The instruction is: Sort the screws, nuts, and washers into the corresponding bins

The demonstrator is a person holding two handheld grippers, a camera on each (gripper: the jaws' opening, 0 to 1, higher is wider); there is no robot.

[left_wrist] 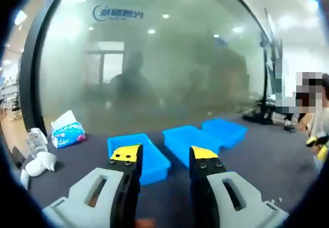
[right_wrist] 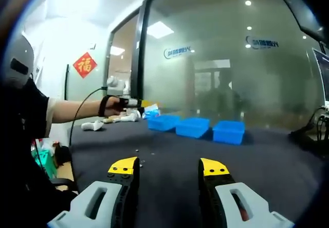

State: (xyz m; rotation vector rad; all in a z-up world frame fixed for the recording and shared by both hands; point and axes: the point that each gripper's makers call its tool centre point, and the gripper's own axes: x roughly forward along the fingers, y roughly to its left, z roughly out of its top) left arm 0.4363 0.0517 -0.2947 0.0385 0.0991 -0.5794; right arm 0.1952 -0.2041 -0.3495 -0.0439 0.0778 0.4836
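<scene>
We see a frosted glass wall (left_wrist: 154, 68) w/ a blue logo (left_wrist: 118, 14) up top, behind the dark table (left_wrist: 267, 161). On the table's left edge: tissue pack (left_wrist: 67, 132), clear plastic bottle (left_wrist: 36, 140), white crumpled bag (left_wrist: 40, 164). In right gripper view, a red diamond-shaped sign (right_wrist: 85, 64) hangs on the white wall.

Three blue bins (left_wrist: 191, 141) are looking like smooth glossy plastic, sitting on a matt dark cloth-like tabletop (right_wrist: 267, 161), frosted glass wall (left_wrist: 169, 63) at 12 o'clock.

The frosted glass wall (left_wrist: 154, 63) has a blue logo (left_wrist: 117, 13), too blurry to read. Left of the glass wall there's a red diamond sign (right_wrist: 85, 64) with 福 on it.
</scene>
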